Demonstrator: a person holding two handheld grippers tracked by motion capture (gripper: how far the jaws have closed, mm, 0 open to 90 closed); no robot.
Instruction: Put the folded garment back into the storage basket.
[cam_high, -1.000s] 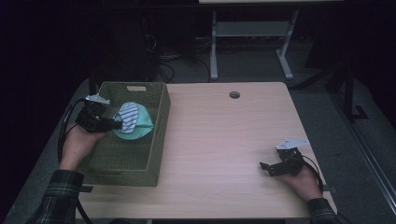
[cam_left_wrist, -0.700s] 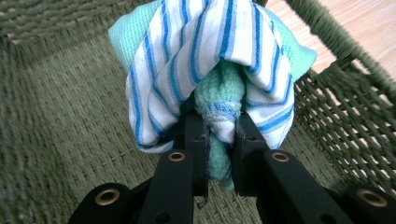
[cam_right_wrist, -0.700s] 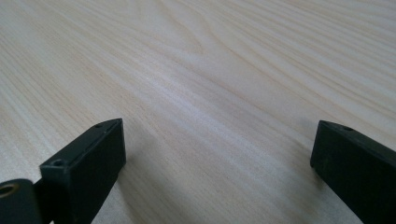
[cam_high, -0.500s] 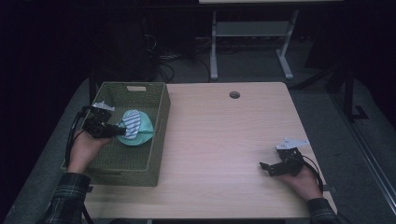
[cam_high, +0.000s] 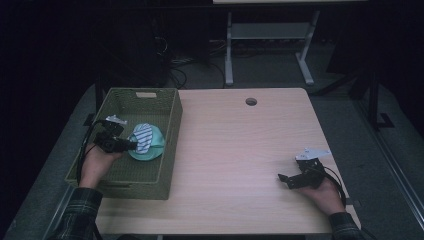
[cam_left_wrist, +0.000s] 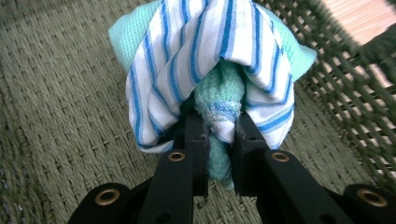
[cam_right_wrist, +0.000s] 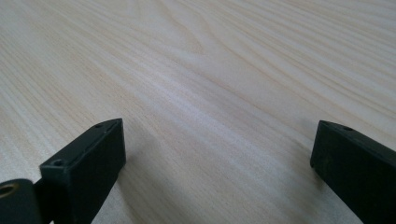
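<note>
High view: the left gripper (cam_high: 131, 145) holds a bundle of cloths (cam_high: 146, 142) inside the green basket (cam_high: 165, 150), at nine o'clock on the table (cam_high: 240, 150). The right gripper (cam_high: 283, 178) rests at four o'clock.

Left gripper view: jaws pinch the striped and teal cloths above the basket floor.

Right gripper view: jaws spread wide over bare wood.

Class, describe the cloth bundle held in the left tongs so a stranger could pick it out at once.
Start at the light wooden table and find the green woven basket on its left side. Inside it, the left tongs pinch a soft bundle of mint-green knitted cloth wrapped in white cloth with blue stripes. It is the one soft, brightly coloured thing there.
</note>
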